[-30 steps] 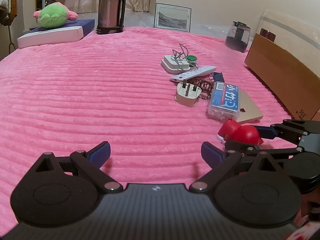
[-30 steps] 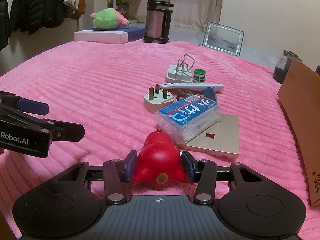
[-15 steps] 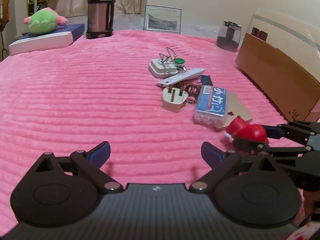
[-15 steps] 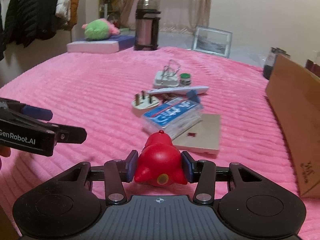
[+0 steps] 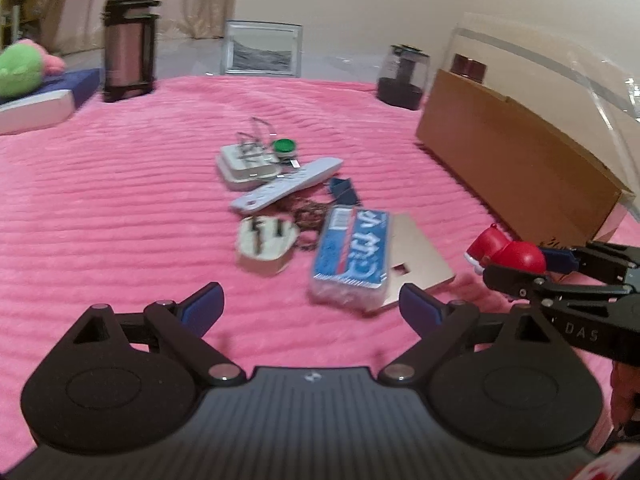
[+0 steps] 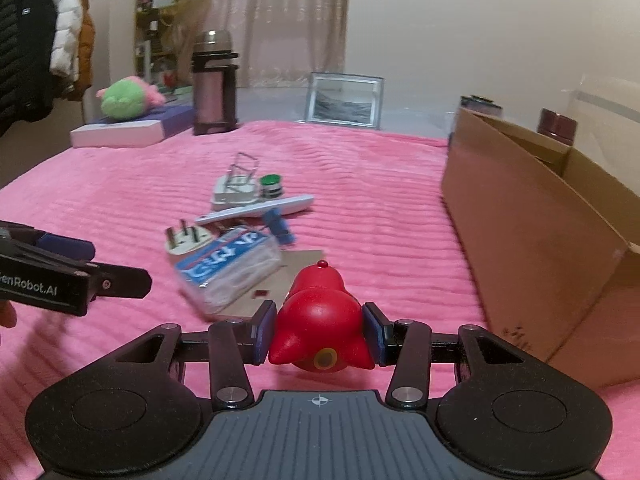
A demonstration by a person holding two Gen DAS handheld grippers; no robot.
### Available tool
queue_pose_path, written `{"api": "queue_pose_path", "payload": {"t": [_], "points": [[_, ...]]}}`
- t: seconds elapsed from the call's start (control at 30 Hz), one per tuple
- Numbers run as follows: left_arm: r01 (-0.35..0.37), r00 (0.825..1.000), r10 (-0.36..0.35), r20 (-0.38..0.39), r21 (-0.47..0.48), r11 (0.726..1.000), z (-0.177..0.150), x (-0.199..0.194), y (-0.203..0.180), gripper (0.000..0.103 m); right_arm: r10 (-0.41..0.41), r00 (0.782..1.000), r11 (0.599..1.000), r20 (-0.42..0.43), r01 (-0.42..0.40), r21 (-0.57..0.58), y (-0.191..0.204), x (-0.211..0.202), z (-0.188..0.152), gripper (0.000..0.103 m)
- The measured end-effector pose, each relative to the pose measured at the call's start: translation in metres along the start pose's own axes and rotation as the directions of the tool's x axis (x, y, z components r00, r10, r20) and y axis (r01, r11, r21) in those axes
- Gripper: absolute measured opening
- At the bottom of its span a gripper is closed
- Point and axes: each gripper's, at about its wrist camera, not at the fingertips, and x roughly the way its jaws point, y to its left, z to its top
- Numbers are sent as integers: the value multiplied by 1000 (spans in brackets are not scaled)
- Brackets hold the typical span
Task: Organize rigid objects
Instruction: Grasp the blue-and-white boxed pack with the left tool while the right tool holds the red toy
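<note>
My right gripper (image 6: 318, 334) is shut on a red toy figure (image 6: 320, 320) and holds it above the pink blanket; it also shows in the left wrist view (image 5: 508, 254), close to the cardboard box (image 6: 540, 232). My left gripper (image 5: 310, 306) is open and empty, low over the blanket, just short of the pile. The pile holds a blue-labelled clear box (image 5: 354, 256), a white plug (image 5: 266, 246), a white remote (image 5: 286, 190), a beige plate (image 5: 418, 256), a white adapter with a wire clip (image 5: 248, 164), a green-capped item (image 5: 284, 146) and a blue clip (image 5: 344, 192).
The open cardboard box (image 5: 516, 172) stands along the right edge. A thermos (image 5: 128, 40), a picture frame (image 5: 262, 48), a dark jar (image 5: 404, 76) and a book with a green plush (image 5: 24, 80) sit at the far side. Coats (image 6: 36, 48) hang at the left.
My right gripper has lifted the red toy and swung it right, toward the cardboard box. My left gripper has moved forward and right, closer to the pile, still open.
</note>
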Motion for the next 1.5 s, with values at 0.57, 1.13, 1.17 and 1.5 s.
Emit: {"api": "queue_pose_path", "payload": {"t": [0.57, 1.13, 1.17, 1.5], "points": [[90, 994, -84, -66, 109, 990, 24, 67, -21, 69, -12, 1000, 999, -2, 12, 38, -21, 11, 2, 43], [72, 994, -63, -89, 100, 992, 25, 73, -22, 52, -4, 1000, 999, -3, 4, 42, -25, 12, 3, 43], [68, 994, -59, -88, 102, 992, 25, 71, -23, 52, -2, 1000, 999, -2, 2, 42, -25, 11, 3, 43], [54, 996, -44, -77, 132, 990, 36, 37, -34, 52, 31, 999, 999, 42, -33, 33, -22, -11, 16, 43]]}}
